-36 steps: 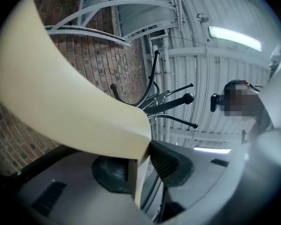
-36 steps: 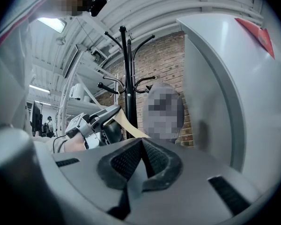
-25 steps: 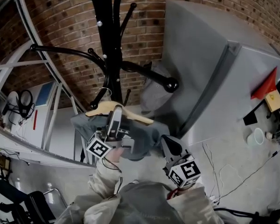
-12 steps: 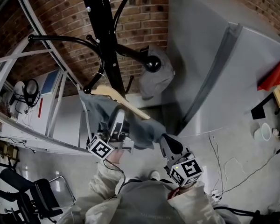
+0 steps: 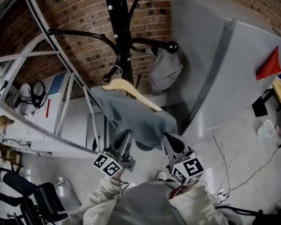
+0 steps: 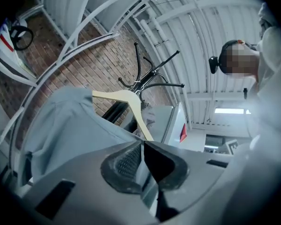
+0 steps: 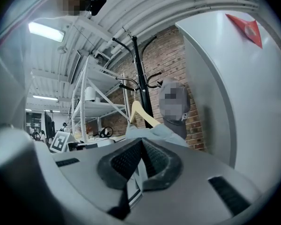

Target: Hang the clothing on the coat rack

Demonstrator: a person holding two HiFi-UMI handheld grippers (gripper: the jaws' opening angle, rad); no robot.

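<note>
Grey-blue cloth garment (image 5: 131, 118) on pale wooden hanger (image 5: 131, 89), hooked over low arm of black metal coat rack (image 5: 119, 27), drawn slantwise toward right gripper (image 5: 169, 138); left gripper (image 5: 125, 137) low beside hem. Left gripper view: aimed slightly upward, jaws just been closing, nearly together, nothing between. Right gripper view: level, clenched, seemingly pinching hem to steady it.

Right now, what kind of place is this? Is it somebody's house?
Probably a workshop or lab, not a home: there is a bare brick wall, white metal shelving, and a ribbed metal ceiling with a strip light.
</note>
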